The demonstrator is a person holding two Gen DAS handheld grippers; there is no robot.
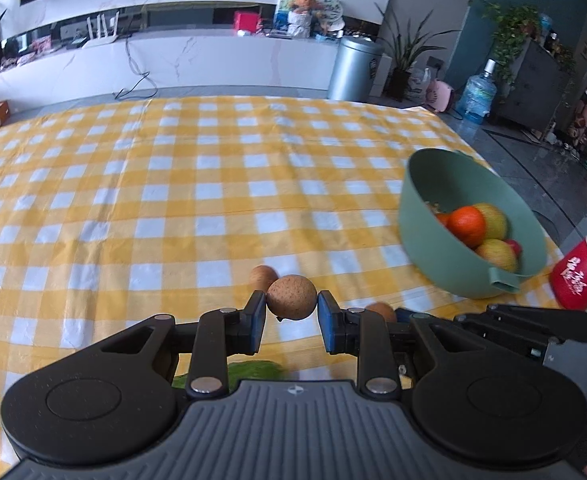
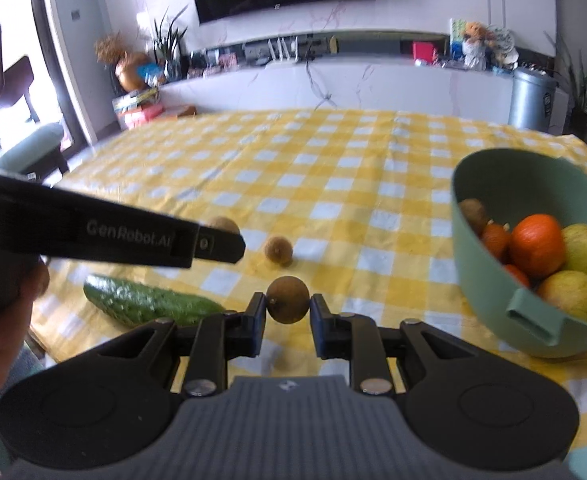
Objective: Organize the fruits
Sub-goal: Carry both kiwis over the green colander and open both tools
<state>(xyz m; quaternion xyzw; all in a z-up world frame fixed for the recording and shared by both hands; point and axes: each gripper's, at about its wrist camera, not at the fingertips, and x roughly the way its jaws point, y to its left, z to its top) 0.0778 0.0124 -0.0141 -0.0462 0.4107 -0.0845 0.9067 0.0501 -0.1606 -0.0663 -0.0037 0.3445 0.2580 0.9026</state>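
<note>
A: Yellow checked table [image 1: 133, 208]?
B: Yes. Green bowl [image 2: 489, 280] of fruit at right, cucumber [image 2: 145, 302] left, "GenRobot.AI" across.
A: Grippers?
B: Left gripper [image 1: 292, 312] clamps a longan [image 1: 292, 297]; right gripper [image 2: 288, 314] clamps a brown fruit [image 2: 288, 299].

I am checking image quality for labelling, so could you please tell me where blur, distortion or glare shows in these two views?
Left wrist view: strong fisheye bending at the edges; the green bowl looks motion-smeared, while the brown fruit in the left tongs is sharp. Right wrist view: the window at the left is blown out, and the loose fruit on the checked cloth is soft.
</note>
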